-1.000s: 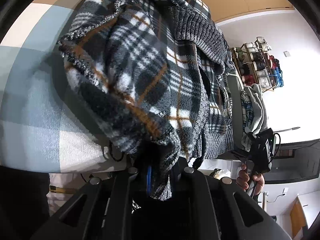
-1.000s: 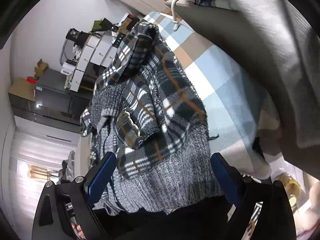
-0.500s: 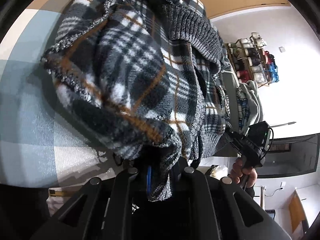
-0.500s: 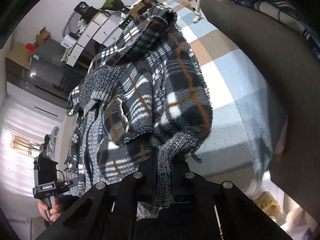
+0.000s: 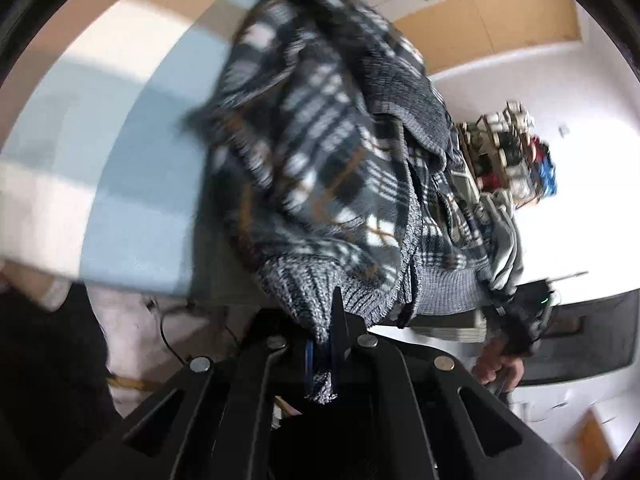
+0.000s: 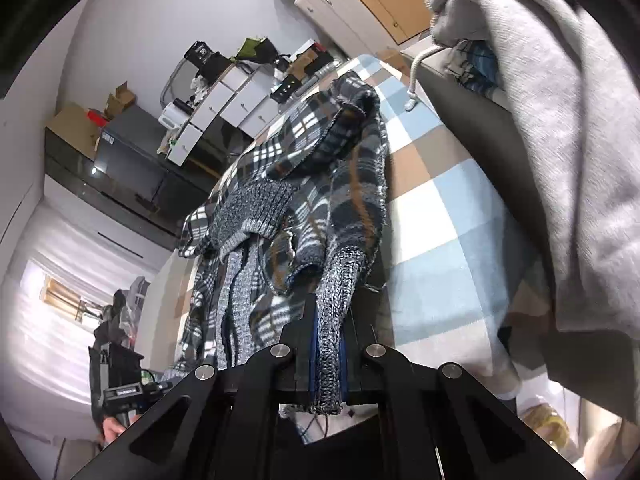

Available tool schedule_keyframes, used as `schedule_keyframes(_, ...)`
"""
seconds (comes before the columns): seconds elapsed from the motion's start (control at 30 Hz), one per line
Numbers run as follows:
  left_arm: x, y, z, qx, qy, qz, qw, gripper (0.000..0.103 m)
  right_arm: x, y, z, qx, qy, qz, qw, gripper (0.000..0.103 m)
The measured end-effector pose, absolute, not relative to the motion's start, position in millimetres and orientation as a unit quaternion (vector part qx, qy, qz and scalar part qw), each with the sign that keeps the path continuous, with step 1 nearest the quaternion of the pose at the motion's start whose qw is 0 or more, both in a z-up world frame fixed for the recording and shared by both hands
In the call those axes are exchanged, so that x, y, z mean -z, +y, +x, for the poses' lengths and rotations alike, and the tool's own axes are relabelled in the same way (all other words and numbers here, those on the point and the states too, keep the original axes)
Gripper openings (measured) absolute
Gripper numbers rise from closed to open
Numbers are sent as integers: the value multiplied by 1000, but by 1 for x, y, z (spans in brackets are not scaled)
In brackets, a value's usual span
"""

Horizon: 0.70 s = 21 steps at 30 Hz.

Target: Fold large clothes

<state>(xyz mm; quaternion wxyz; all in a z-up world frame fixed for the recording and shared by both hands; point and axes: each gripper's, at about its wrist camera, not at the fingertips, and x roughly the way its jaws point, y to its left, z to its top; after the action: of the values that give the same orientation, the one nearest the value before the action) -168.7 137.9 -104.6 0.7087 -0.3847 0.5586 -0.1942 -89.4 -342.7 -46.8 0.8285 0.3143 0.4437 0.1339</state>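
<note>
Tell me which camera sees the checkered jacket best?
The right wrist view: the plaid jacket is sharp there, stretching across the checked bedcover. In the left wrist view the jacket fills the picture but is motion-blurred.

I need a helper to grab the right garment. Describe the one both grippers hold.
On the blue, tan and white checked bedspread lies a dark plaid fleece jacket with marled grey ribbed knit cuffs and hem. Unlike the plain light grey hoodie piled at its right, it is checked with orange lines.

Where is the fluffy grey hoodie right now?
In the right wrist view, the light grey fleece hoodie hangs along the right edge, beside the blue, tan and white checked bedcover, right of the black-and-white plaid fleece jacket.
</note>
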Motion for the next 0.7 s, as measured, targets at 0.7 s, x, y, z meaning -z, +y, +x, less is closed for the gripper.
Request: schedule_keyframes(0.7,9,167,0,219,481,-490,694,1,-36,-348,61,-135,417,406,802,8)
